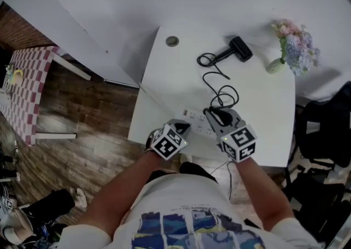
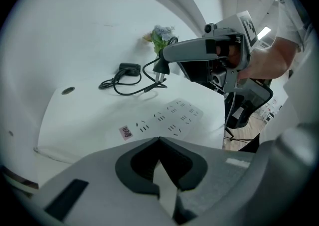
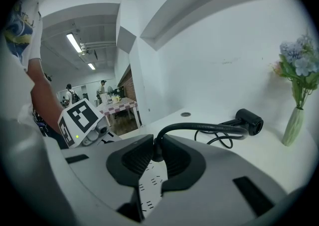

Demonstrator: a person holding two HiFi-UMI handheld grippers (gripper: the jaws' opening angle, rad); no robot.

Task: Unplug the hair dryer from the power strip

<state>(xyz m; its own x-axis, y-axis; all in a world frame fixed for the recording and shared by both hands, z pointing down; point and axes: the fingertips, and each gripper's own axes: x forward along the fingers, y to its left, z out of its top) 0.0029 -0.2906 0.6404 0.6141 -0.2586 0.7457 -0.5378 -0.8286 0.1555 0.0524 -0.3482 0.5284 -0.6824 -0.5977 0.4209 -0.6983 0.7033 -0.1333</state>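
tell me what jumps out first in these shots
The right gripper's tongs are clamped on the black plug, its prongs hanging clear above the white power strip at the near edge of the table. Its cord loops back to the black hair dryer at the far side, near a vase of flowers.

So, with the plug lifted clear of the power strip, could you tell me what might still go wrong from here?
1. The right gripper pinches the plug only at its jaw tips; it might slip and drop back onto the power strip.
2. The cord lies looped towards the hair dryer; lifting much further could pull it taut and drag the hair dryer along.
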